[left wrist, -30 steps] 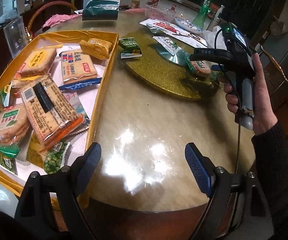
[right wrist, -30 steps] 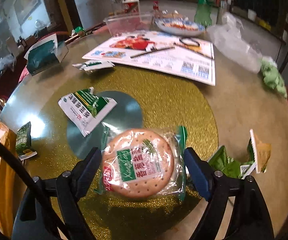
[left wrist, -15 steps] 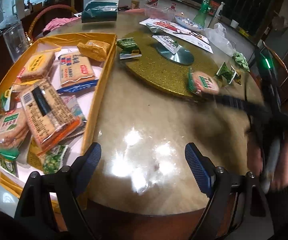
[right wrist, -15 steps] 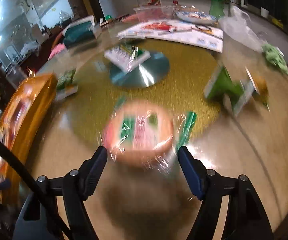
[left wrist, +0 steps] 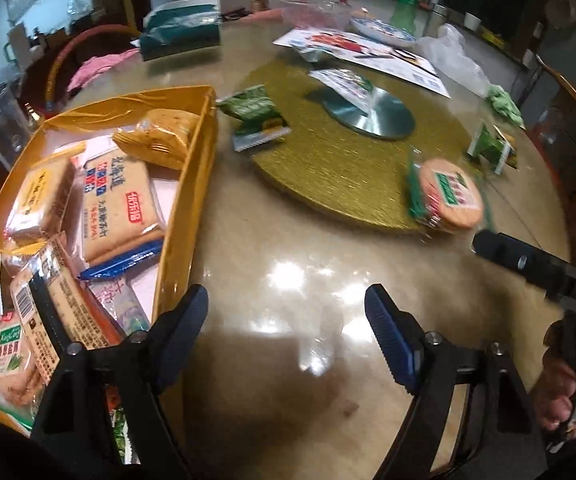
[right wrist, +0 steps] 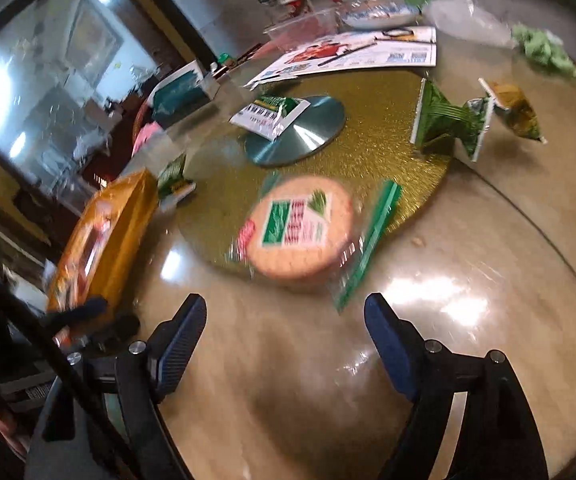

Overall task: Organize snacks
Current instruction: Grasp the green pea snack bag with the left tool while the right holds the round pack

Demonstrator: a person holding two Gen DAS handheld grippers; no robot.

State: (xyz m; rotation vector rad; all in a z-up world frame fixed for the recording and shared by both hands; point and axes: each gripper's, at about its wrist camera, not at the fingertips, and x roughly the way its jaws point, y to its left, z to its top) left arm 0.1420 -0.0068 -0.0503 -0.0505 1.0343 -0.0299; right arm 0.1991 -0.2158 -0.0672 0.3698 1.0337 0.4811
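A yellow tray [left wrist: 192, 184] holds several wrapped snack packs at the left; it also shows in the right wrist view [right wrist: 128, 216]. A round cracker pack [left wrist: 449, 196] lies on the near edge of the gold turntable [left wrist: 327, 168], also in the right wrist view [right wrist: 299, 228]. My right gripper [right wrist: 286, 332] is open and empty, a little short of that pack. My left gripper [left wrist: 288, 320] is open and empty over the bare table beside the tray. A small green packet [left wrist: 256, 114] lies just outside the tray's far corner.
A white-green packet [right wrist: 272, 114] lies on the turntable's silver hub [right wrist: 307, 132]. Two green packets [right wrist: 447, 120] and a yellow one [right wrist: 515, 110] lie at the turntable's right. Flyers [right wrist: 351, 52], a plate, bottles and a teal tissue box [left wrist: 184, 28] stand farther back.
My right gripper has pulled back toward the table's near edge, leaving the round cracker pack on the turntable edge; the jaws no longer flank it. My left gripper barely moved.
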